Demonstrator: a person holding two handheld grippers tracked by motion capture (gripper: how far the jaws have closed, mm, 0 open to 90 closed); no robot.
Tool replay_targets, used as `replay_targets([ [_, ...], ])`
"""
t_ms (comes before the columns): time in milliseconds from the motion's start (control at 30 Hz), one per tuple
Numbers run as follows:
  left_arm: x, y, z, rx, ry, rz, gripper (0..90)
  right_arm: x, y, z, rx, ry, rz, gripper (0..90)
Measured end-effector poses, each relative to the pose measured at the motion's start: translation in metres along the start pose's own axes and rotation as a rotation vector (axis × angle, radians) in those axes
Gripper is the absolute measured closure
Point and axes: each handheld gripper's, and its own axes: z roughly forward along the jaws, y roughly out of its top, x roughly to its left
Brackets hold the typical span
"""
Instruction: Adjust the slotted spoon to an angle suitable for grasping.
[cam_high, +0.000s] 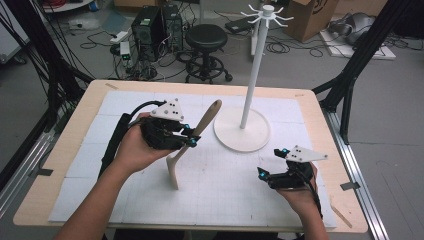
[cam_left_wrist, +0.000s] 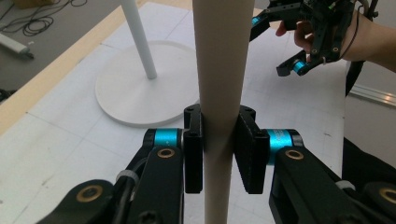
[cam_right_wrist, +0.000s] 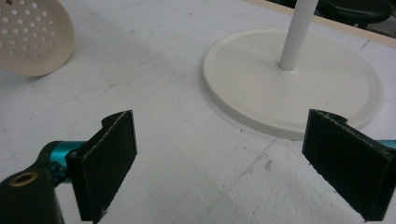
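Left gripper (cam_high: 189, 135) fingers pinching skimmer handle (cam_left_wrist: 218, 70) mid-shaft — perforated head (cam_right_wrist: 32, 35) near table (cam_high: 65, 150), likely for hanging on rack (cam_high: 255, 65) at one o'clock. Right gripper (cam_high: 272, 162) at four o'clock, fingers spread, idle.

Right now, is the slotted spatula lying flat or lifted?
Lifted and tilted: the left tool clamps the spatula by its handle, the perforated head hanging toward the table.

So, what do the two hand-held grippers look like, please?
Both are black. The left gripper and the right gripper each carry a grey three-cornered plate with dark dots on top, teal-blue cylinders at the finger joints and a trailing black cable. The flat black finger pads look finely textured; brass-coloured rivets mark the linkages.
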Motion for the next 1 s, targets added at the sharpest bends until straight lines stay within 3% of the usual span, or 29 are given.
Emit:
replay_targets([
  [600, 0.003, 0.012, -0.017, -0.056, -0.011, 0.057, 74.7, 0.005, 0.015, -0.008, -0.054, 0.024, -0.015, 9.2],
  [1000, 0.000, 0.018, -0.019, -0.076, -0.041, 0.086, 74.7, 0.014, 0.053, -0.017, -0.154, 0.104, -0.046, 9.1],
])
